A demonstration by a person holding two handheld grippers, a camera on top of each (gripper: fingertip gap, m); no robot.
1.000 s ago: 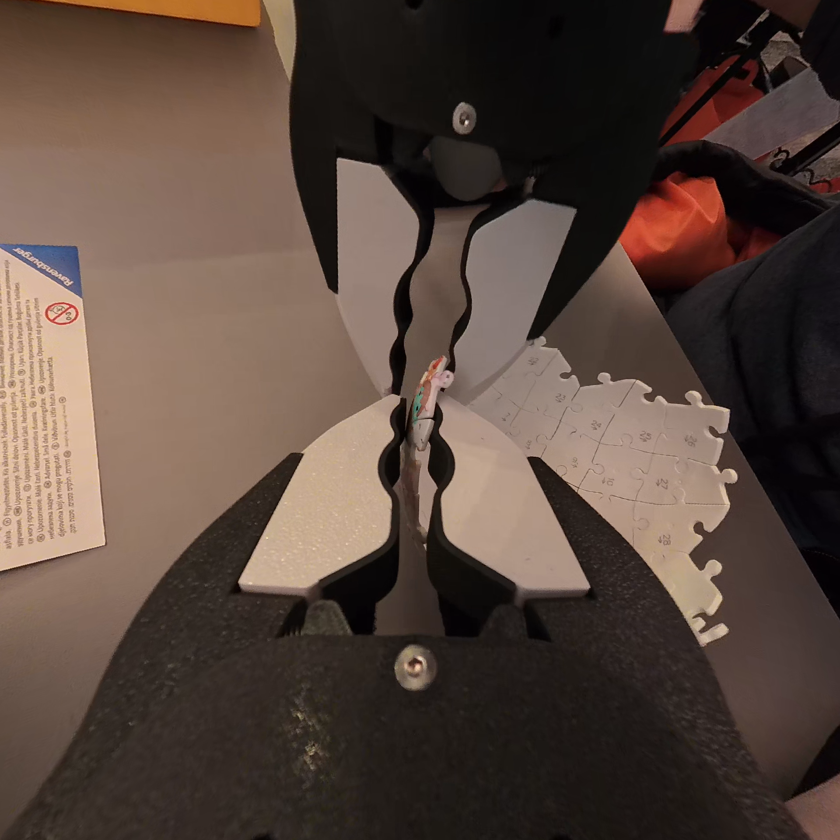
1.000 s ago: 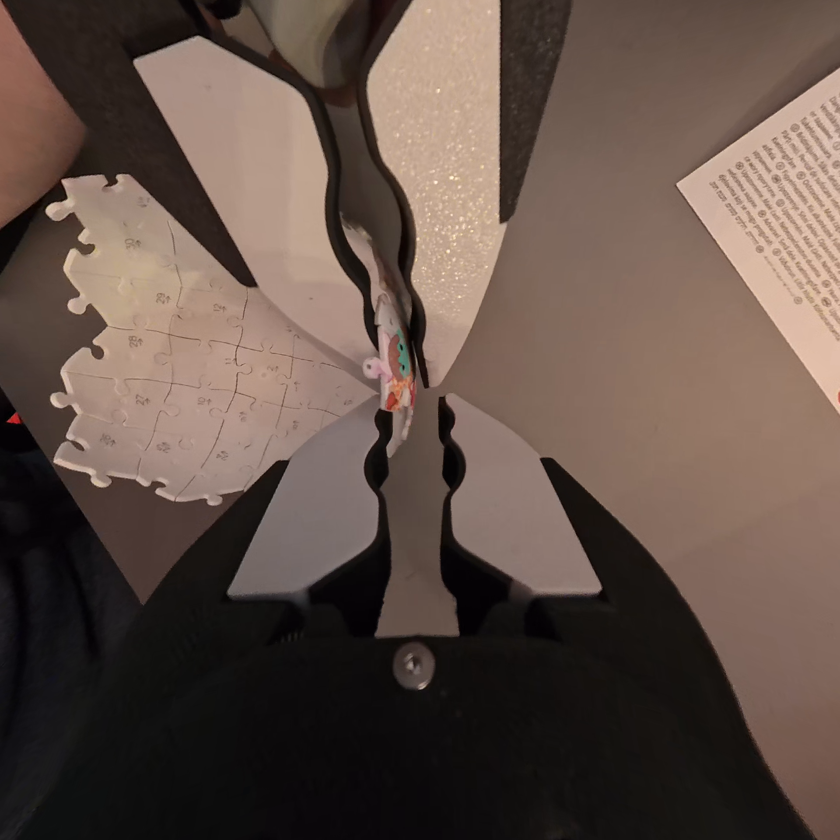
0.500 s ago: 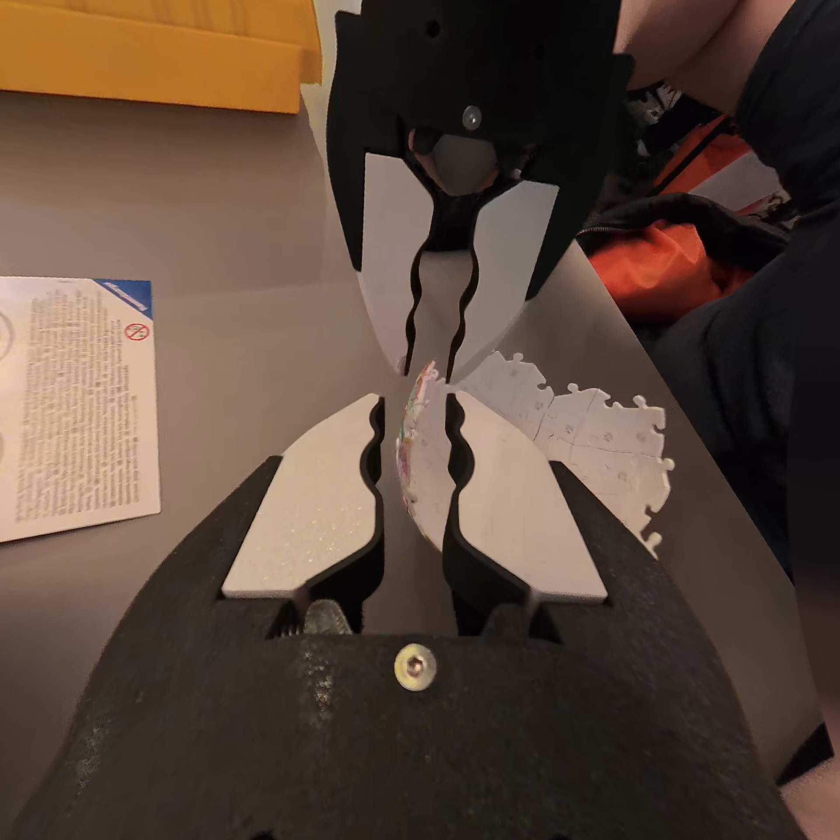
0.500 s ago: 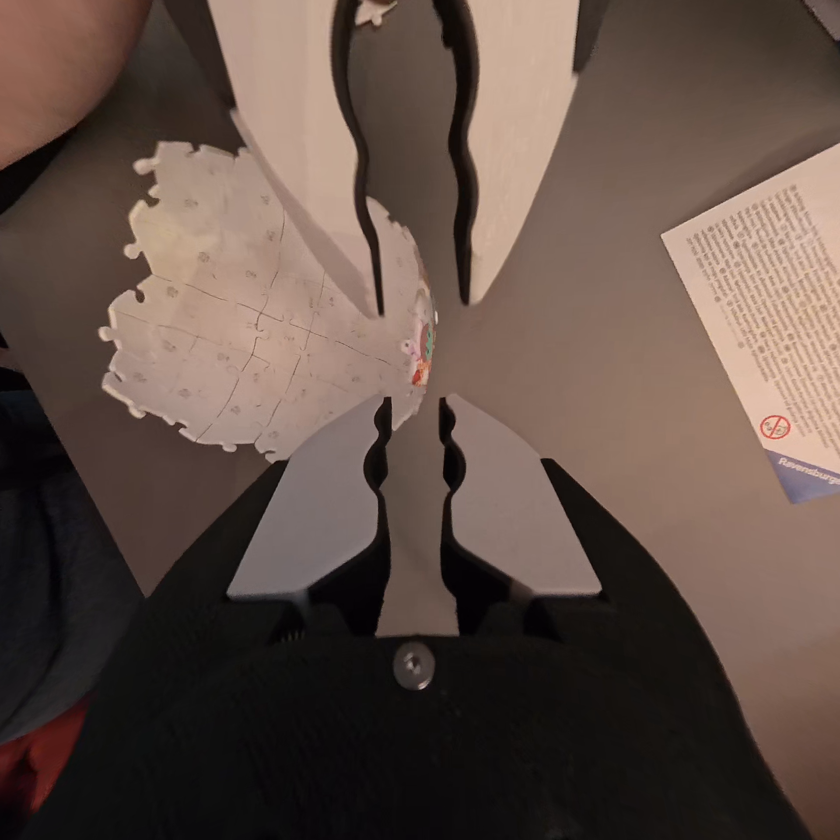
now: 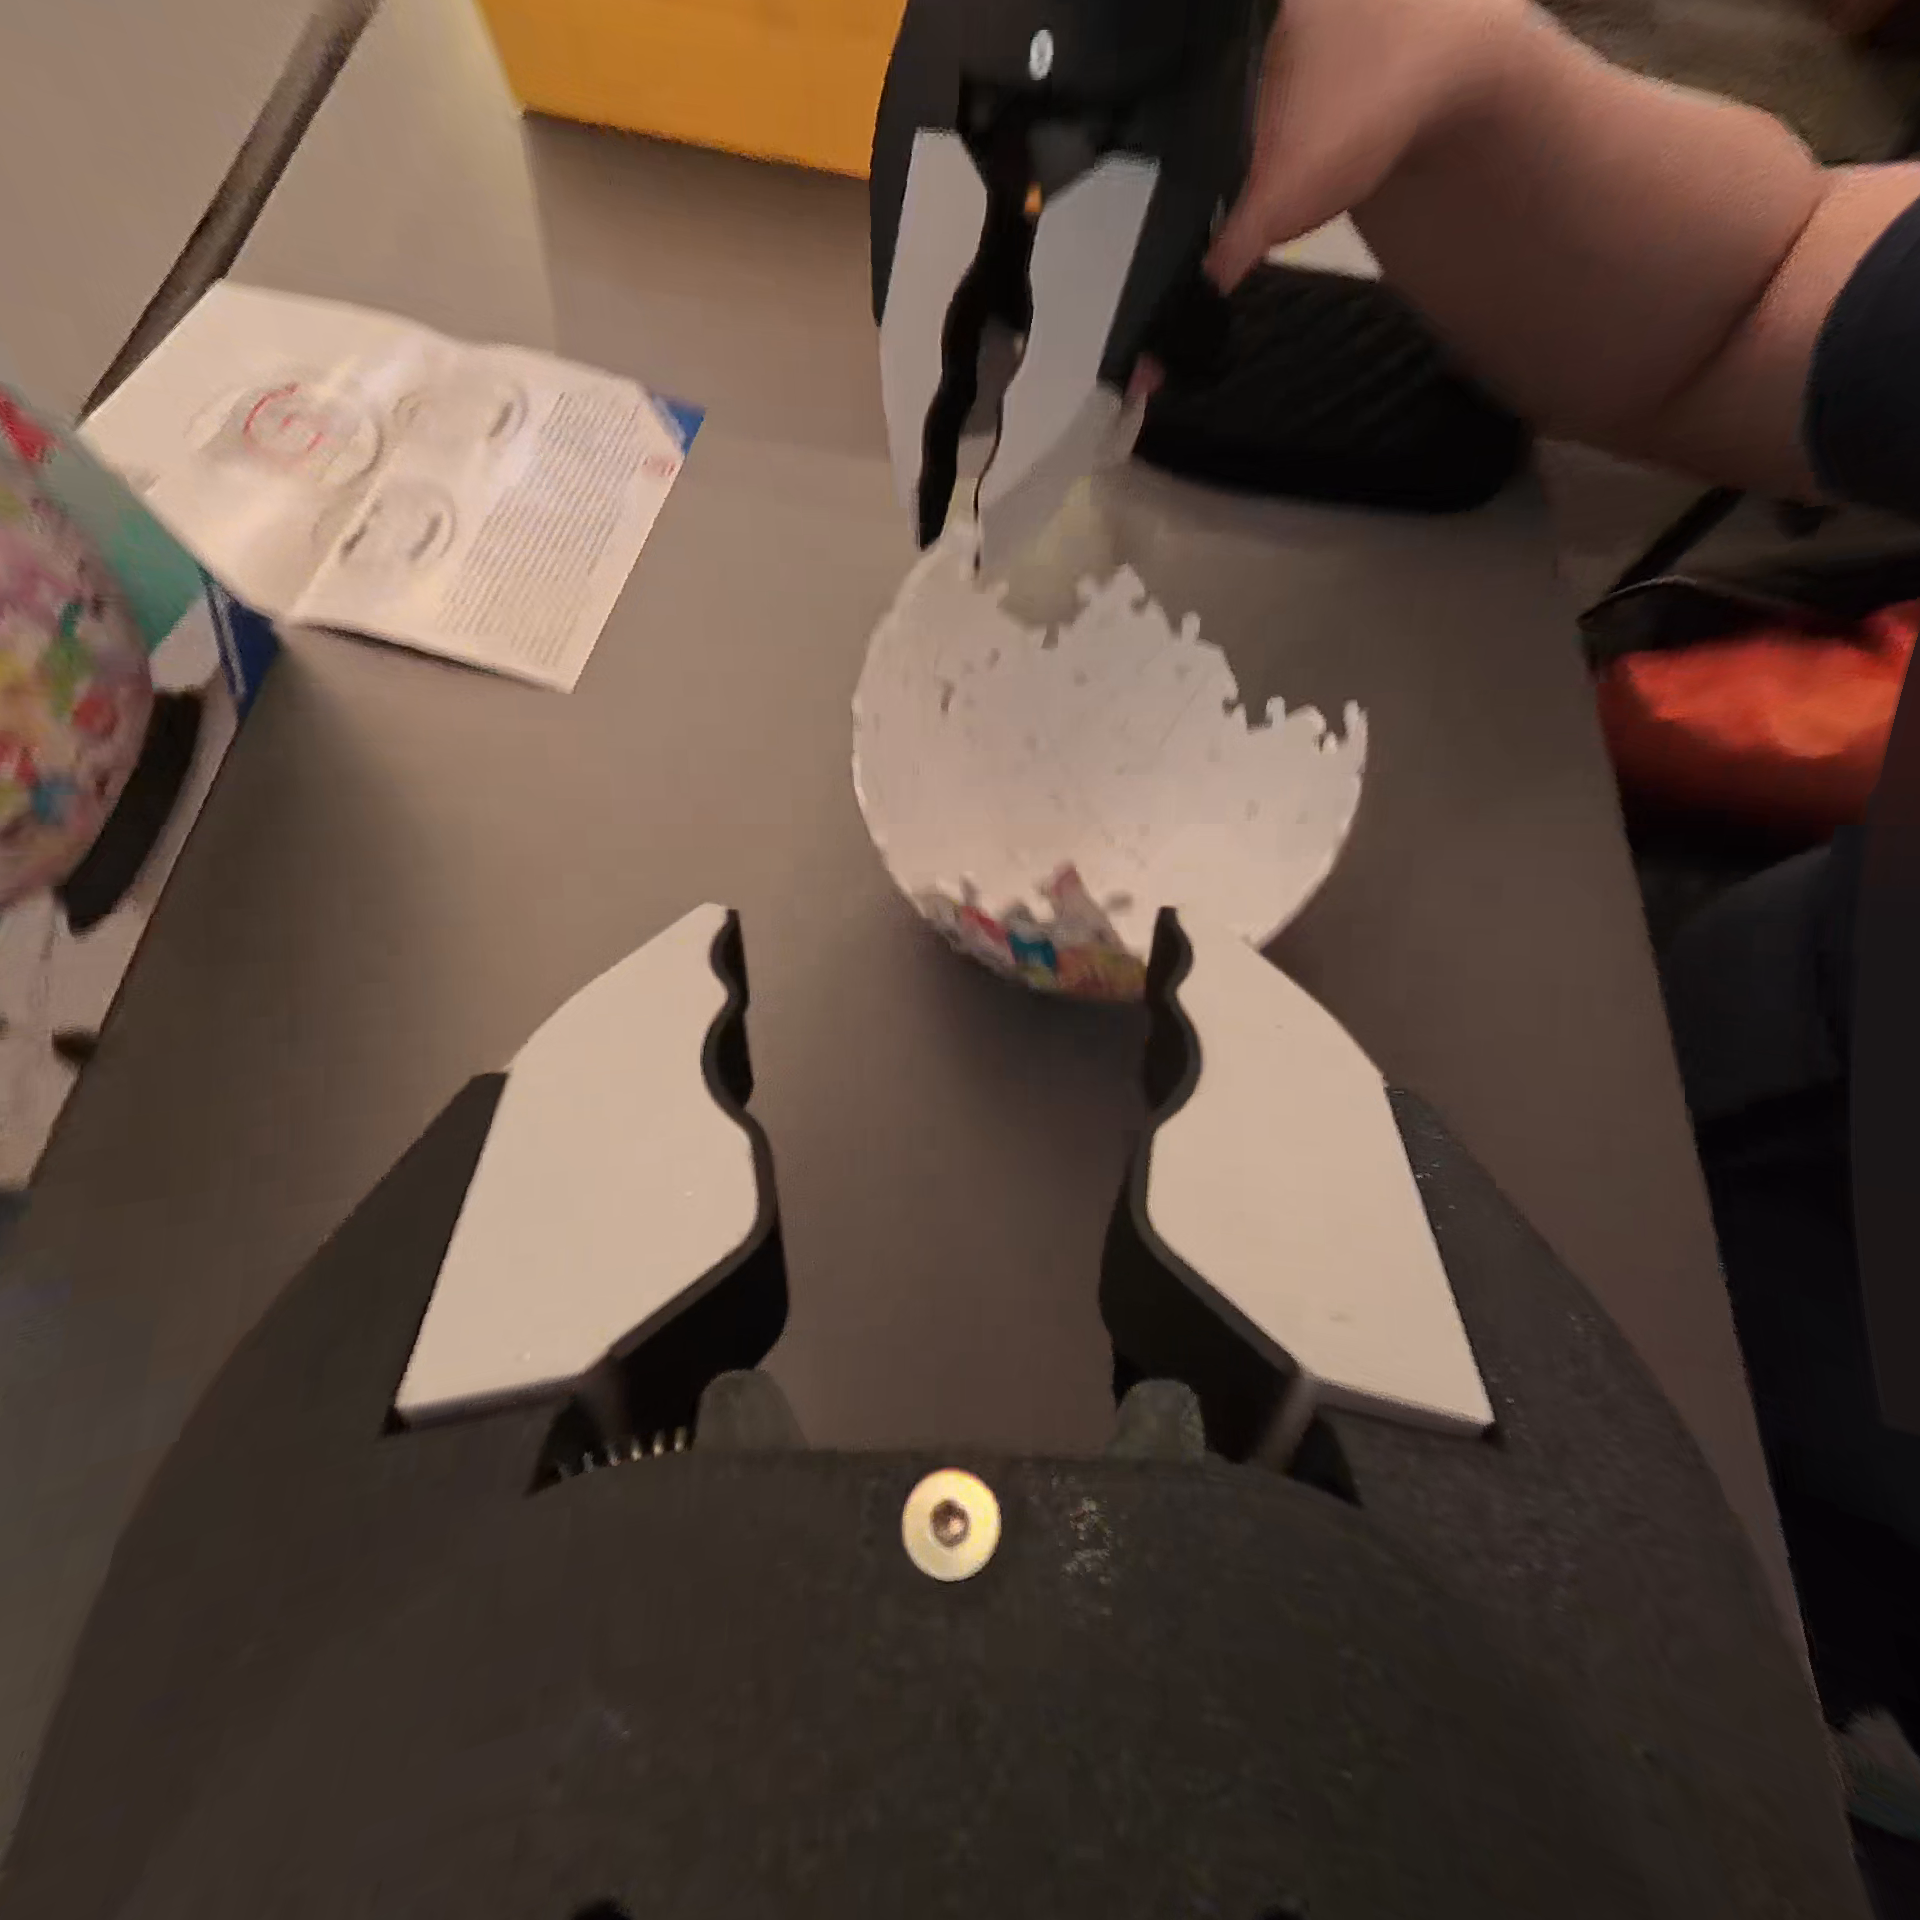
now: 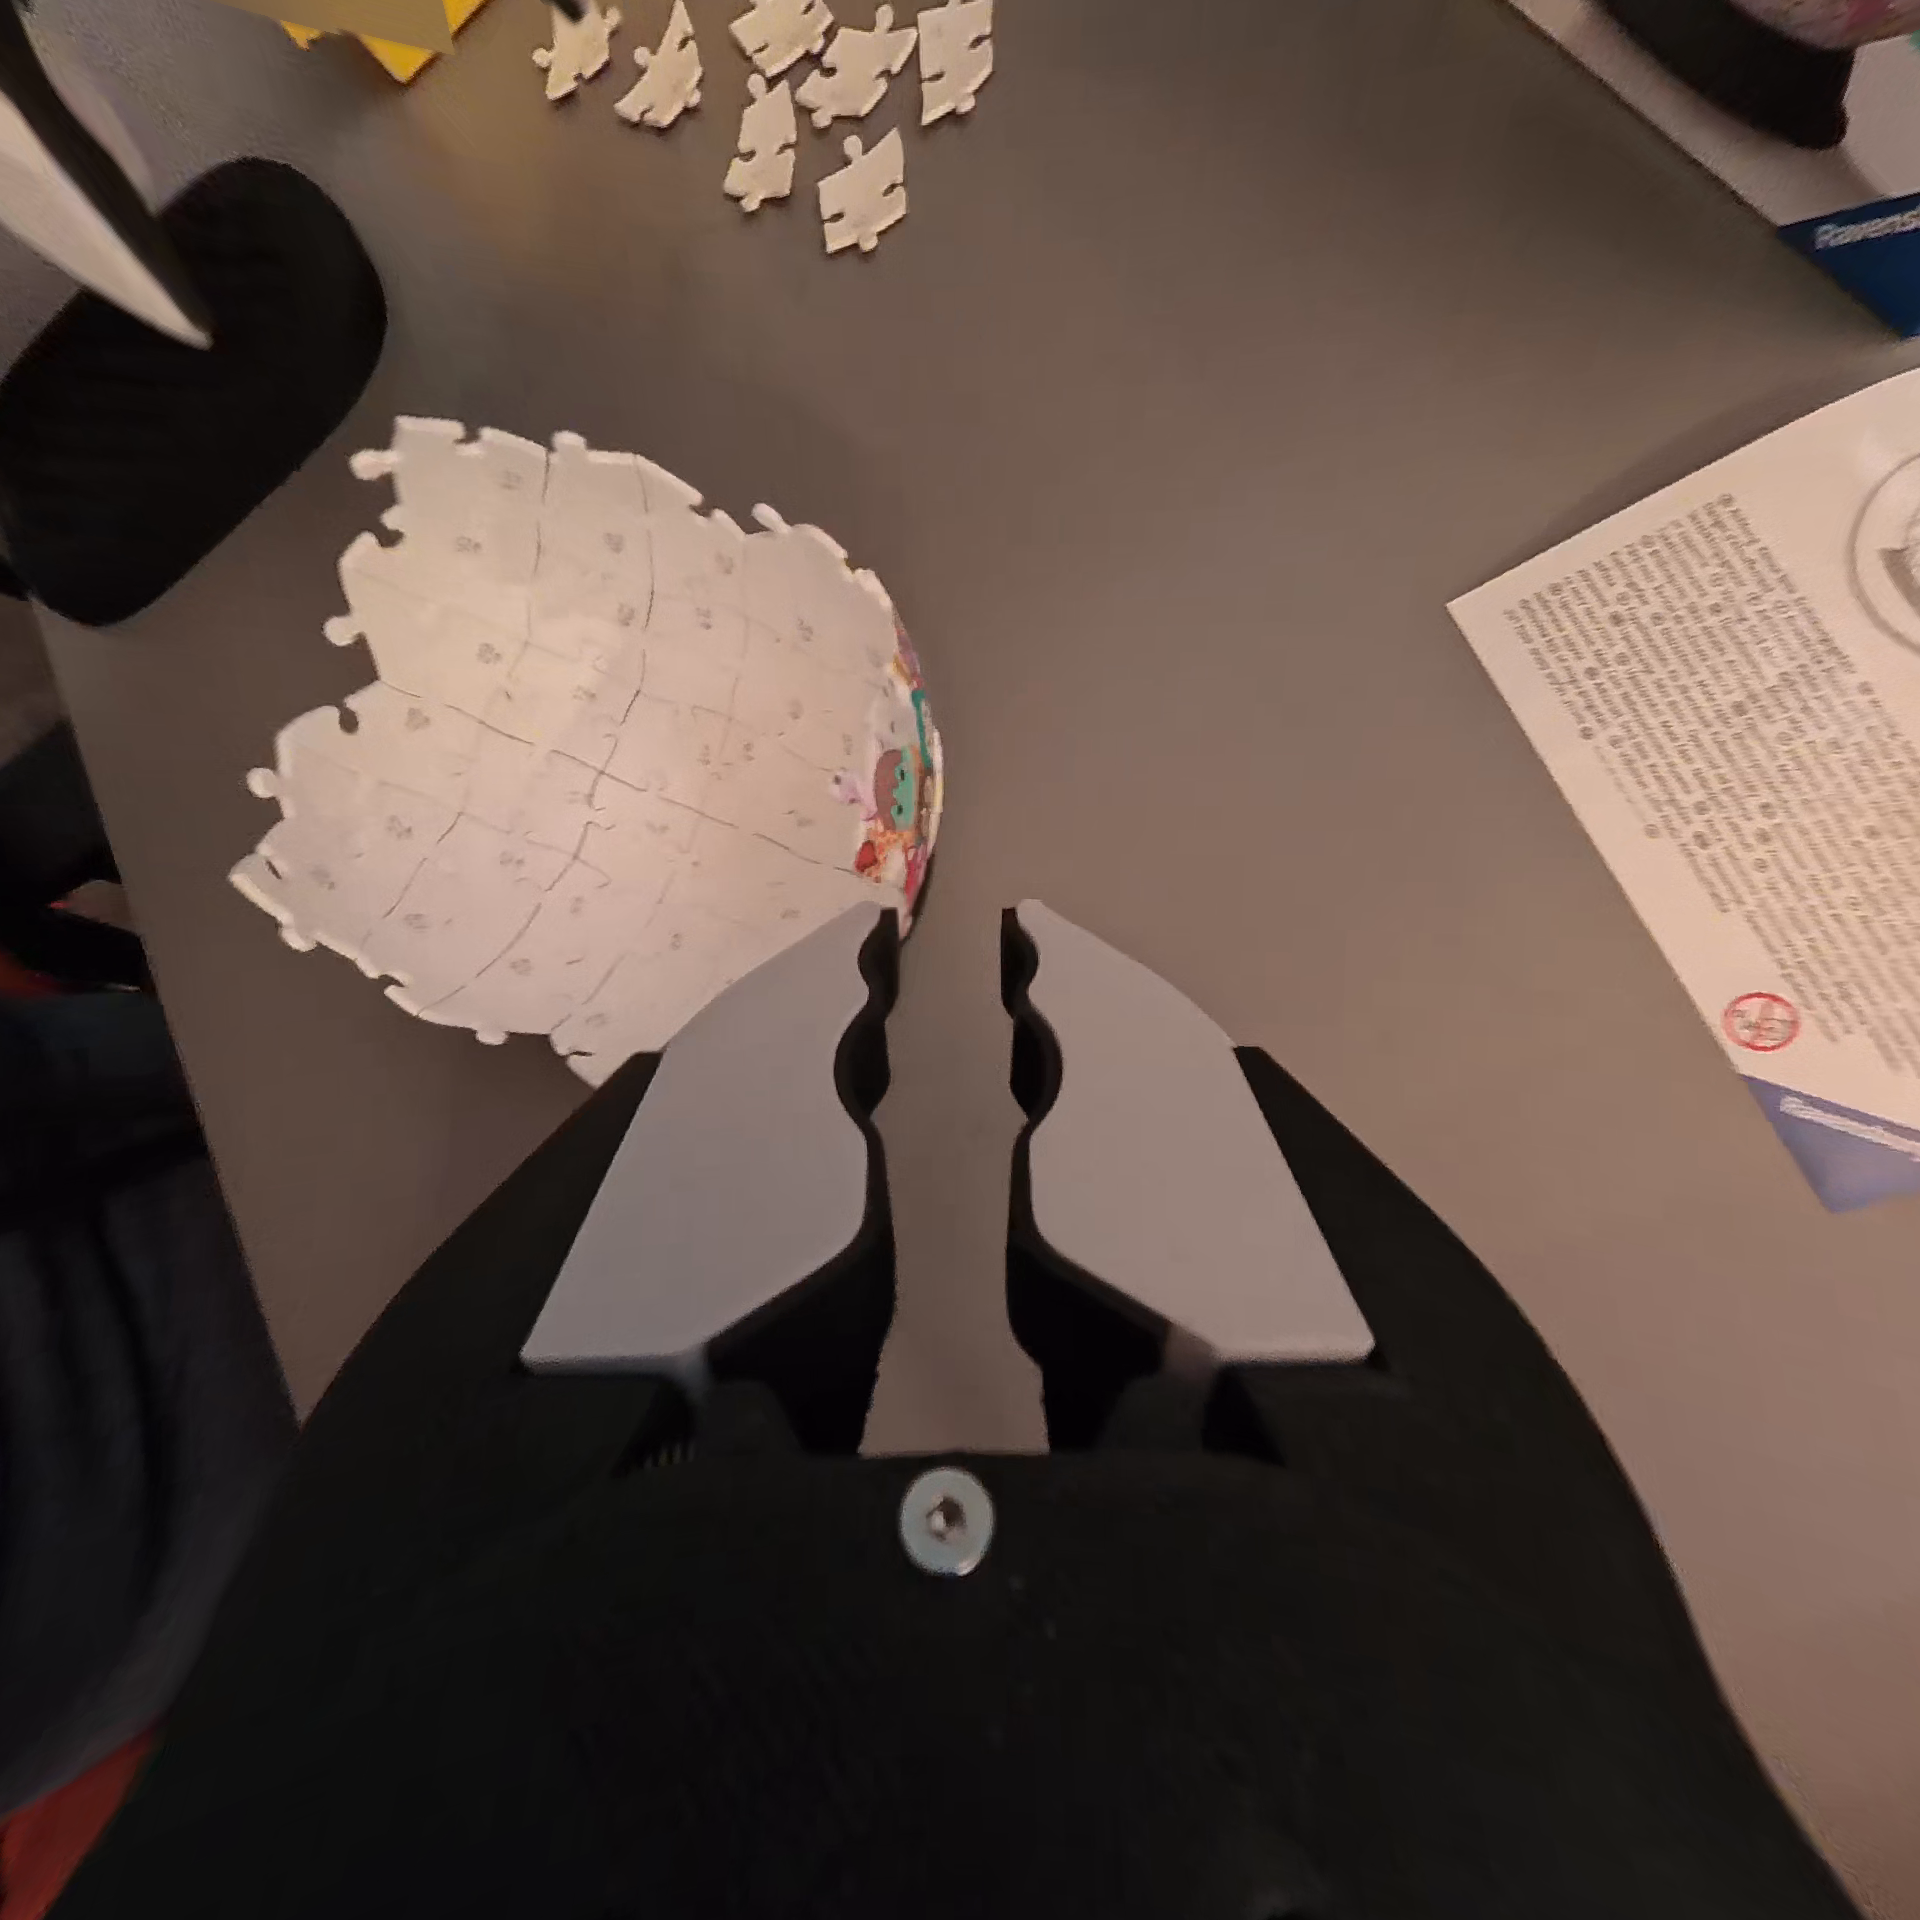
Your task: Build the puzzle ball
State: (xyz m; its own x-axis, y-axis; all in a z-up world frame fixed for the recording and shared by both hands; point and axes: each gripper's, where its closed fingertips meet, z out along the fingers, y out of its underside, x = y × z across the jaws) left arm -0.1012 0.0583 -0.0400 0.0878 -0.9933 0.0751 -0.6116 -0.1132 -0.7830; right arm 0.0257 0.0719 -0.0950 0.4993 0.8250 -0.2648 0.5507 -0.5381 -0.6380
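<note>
White half-built ball (image 6: pixel 582 769) resting on table (image 6: pixel 1195 540), ungripped. Left gripper (image 5: pixel 948 925) spread wide; right gripper (image 6: pixel 940 914) slightly parted, empty. Loose pieces (image 6: pixel 821 94) beyond.

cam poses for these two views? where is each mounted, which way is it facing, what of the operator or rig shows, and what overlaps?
Left wrist view: on the left gripper, jaws wide, looking along the table at the half-built puzzle ball; right gripper and the person's hand show beyond.
Right wrist view: on the right gripper, narrowly open, looking down at the ball shell, loose puzzle pieces ahead.
Shared: ball, instruction leaflet, grey table.
</note>
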